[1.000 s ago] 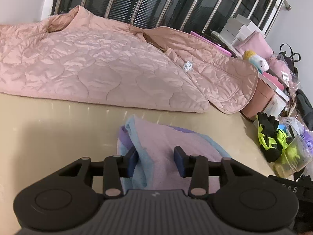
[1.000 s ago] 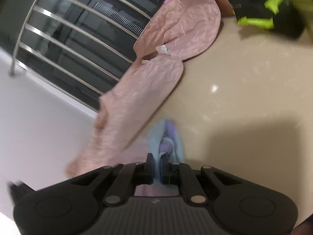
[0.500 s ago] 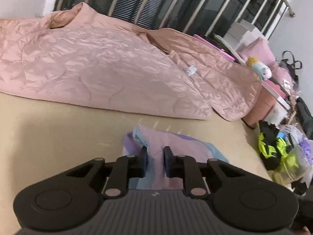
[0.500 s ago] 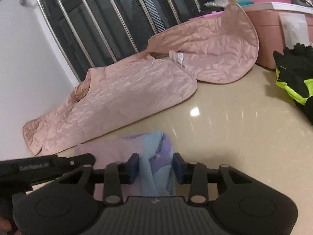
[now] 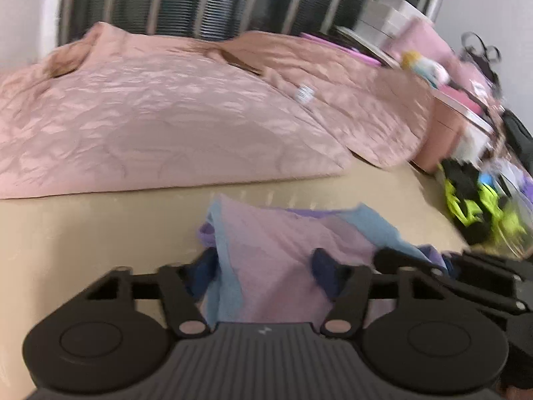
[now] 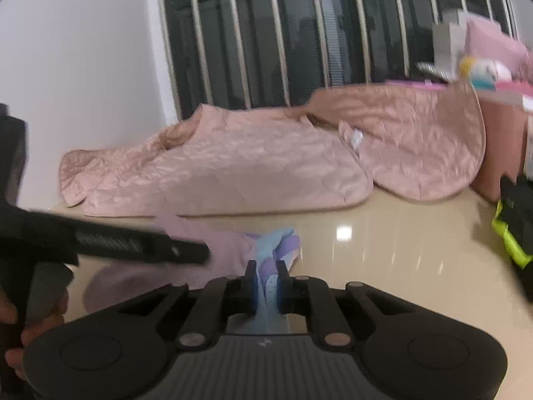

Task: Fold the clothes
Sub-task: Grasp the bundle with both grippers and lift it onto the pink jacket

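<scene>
A small pastel garment, pink with blue and purple parts, lies rumpled on the beige tabletop. My left gripper hovers low over its near edge, jaws opening. The cloth lies between the fingers and the pads do not press it. In the right wrist view my right gripper has its closing jaws pinched on a bunched blue and purple fold of the garment. The left gripper reaches in from the left there, a hand behind it. The right gripper shows at the left view's right edge.
A large pink quilted jacket is spread across the back of the table, below a barred window. A pink box with a plush toy, and black and neon yellow items, crowd the right side.
The left jaws narrowed over the garment, then spread wide again. The right gripper rolled from tilted to level, let its fold go, and pinched the blue and purple fold again.
</scene>
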